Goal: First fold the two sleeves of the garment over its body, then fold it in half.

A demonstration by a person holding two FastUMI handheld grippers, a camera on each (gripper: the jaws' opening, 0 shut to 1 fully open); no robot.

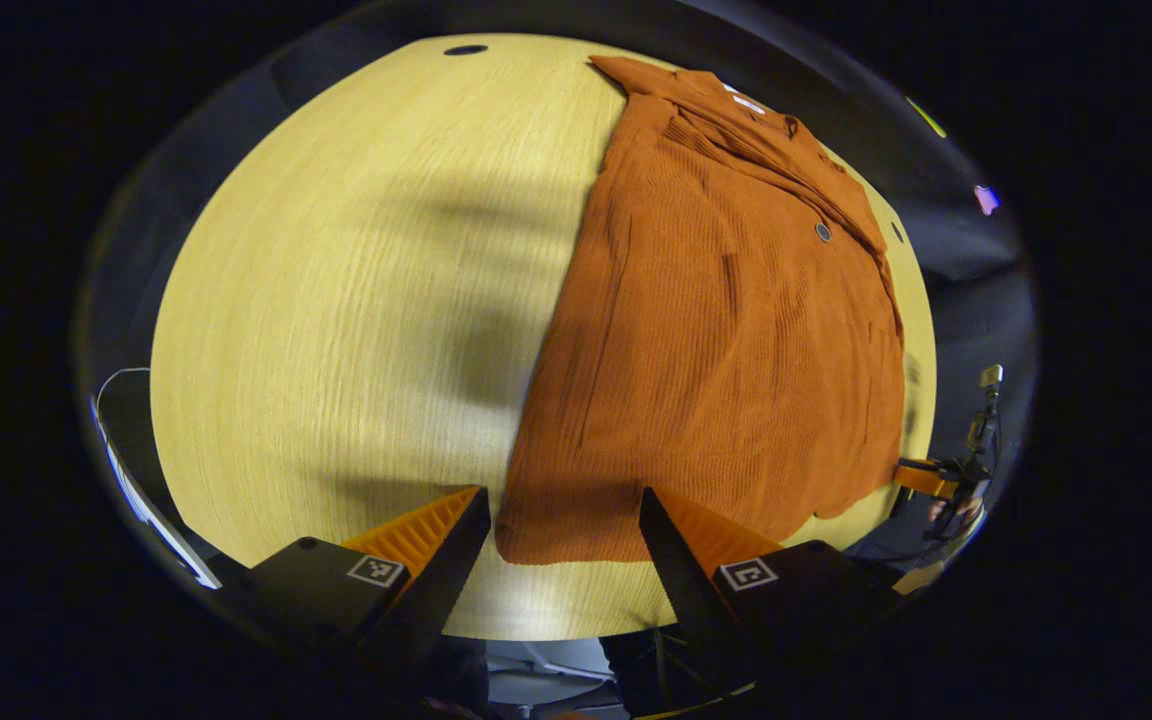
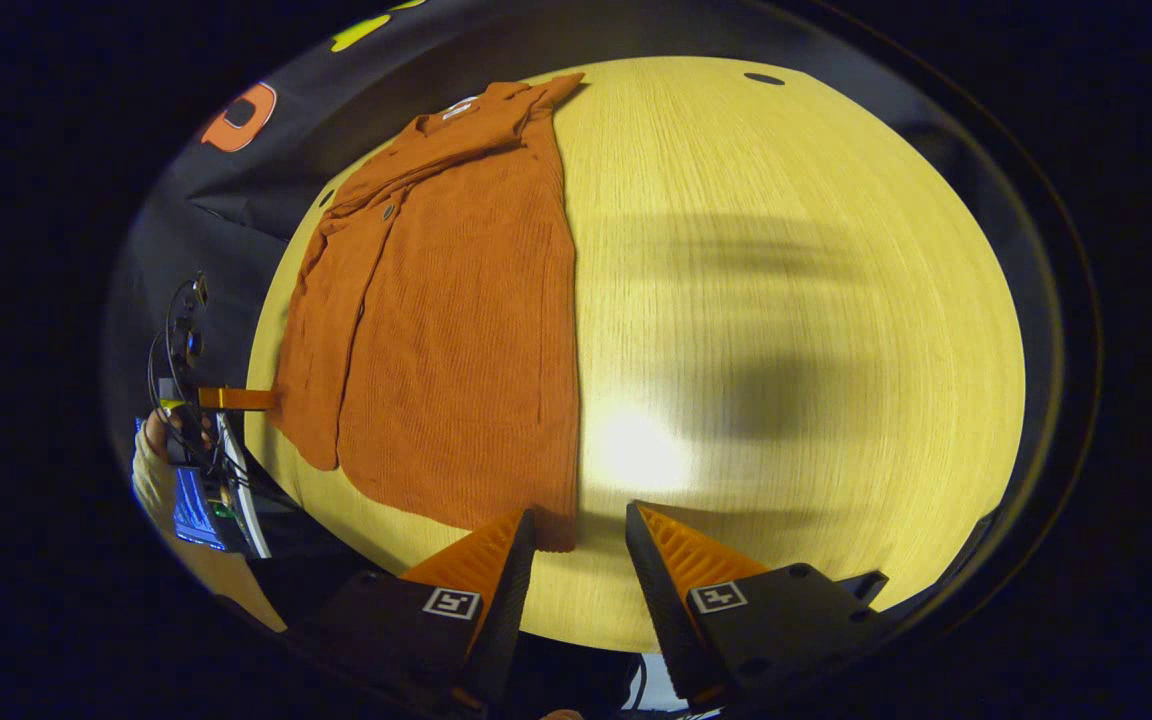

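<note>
One orange shirt (image 1: pixel 726 330) lies flat on the wooden surface (image 1: pixel 356 300), sleeves tucked in, with a small white tag I cannot read. My left gripper (image 1: pixel 564 520) and right gripper (image 2: pixel 581 535) are spread wide, holding nothing

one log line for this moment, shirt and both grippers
shirt: flat on table, narrow, sleeves seemingly folded in | left gripper: open at hem | right gripper: open at hem corner | half fold: not done

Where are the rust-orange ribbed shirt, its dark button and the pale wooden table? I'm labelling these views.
rust-orange ribbed shirt (image 1: pixel 726 380): left gripper view, mid body.
dark button (image 1: pixel 823 232): left gripper view, button face.
pale wooden table (image 2: pixel 796 300): right gripper view, bare top.
</note>
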